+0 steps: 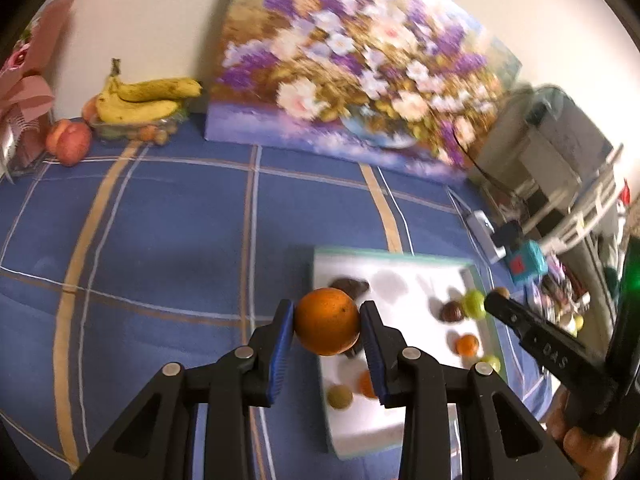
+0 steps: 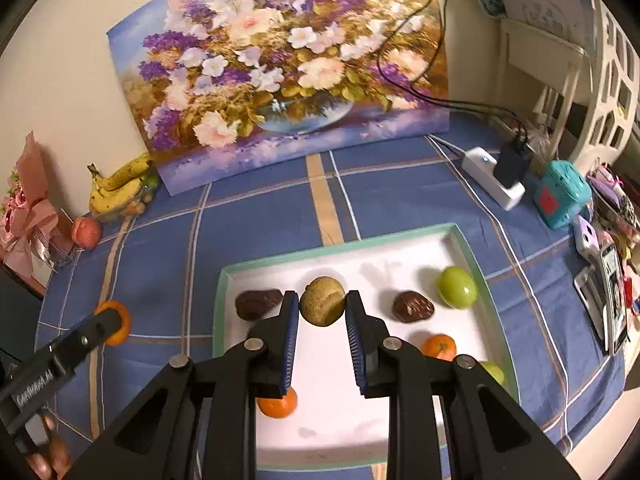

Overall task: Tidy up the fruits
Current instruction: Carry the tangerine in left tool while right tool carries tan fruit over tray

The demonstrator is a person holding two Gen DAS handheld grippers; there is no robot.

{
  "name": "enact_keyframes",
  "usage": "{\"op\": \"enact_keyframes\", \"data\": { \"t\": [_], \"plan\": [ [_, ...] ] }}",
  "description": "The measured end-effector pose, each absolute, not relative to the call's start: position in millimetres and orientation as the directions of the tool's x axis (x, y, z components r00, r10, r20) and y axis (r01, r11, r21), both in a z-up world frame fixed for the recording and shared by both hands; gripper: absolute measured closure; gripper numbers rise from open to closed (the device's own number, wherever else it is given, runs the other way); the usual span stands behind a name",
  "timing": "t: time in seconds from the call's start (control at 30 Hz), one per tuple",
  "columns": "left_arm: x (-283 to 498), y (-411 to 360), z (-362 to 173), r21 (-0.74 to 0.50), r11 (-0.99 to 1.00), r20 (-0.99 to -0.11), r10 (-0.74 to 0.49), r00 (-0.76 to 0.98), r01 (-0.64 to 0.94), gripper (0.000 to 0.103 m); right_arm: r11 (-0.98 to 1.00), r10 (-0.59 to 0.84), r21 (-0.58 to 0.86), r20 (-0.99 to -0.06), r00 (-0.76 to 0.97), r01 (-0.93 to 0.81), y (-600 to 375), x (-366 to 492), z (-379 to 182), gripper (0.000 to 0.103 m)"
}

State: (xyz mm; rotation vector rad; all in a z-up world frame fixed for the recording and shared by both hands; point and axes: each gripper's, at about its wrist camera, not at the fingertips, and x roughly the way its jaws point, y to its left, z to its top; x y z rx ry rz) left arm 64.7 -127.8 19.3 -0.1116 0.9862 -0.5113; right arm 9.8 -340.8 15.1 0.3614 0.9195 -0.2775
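A: Where's the orange (image 1: pixel 327 321)?
B: Pinched in the left gripper (image 1: pixel 328 322), raised near the tray's (image 2: pixel 472 256) left edge.
A: And the right gripper (image 2: pixel 322 307)?
B: It pinches a tan fruit (image 2: pixel 322 301) above the tray. Probably mid-carry; next, each needs a clear spot to be set down.

I count three oranges (image 2: pixel 439 346), two green fruits (image 2: pixel 457 287), two brown ones (image 2: pixel 413 307), one tan (image 2: pixel 322 301), one peach (image 2: pixel 86 232).

Both wrist views above shared tray (image 1: pixel 476 276) (image 2: pixel 460 236), left perhaps blurred
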Motion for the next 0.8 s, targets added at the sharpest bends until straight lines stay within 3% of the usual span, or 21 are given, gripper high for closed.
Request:
{"op": "enact_keyframes", "data": {
  "t": [0.4,0.8],
  "plan": [
    [23,-164,-17,-0.314,0.842,-0.830,-0.468,0.303,0.439,0.067,0.880,-0.073,0.169,-0.874,0.479,0.443,-362,-24,-28,0.078],
    [19,-189,-66,-0.292,0.842,-0.905,-0.397,0.155,0.453,0.067,0.874,-0.023,0.146,-0.941,0.338,0.464,-367,-22,-81,0.078]
  ]
}}
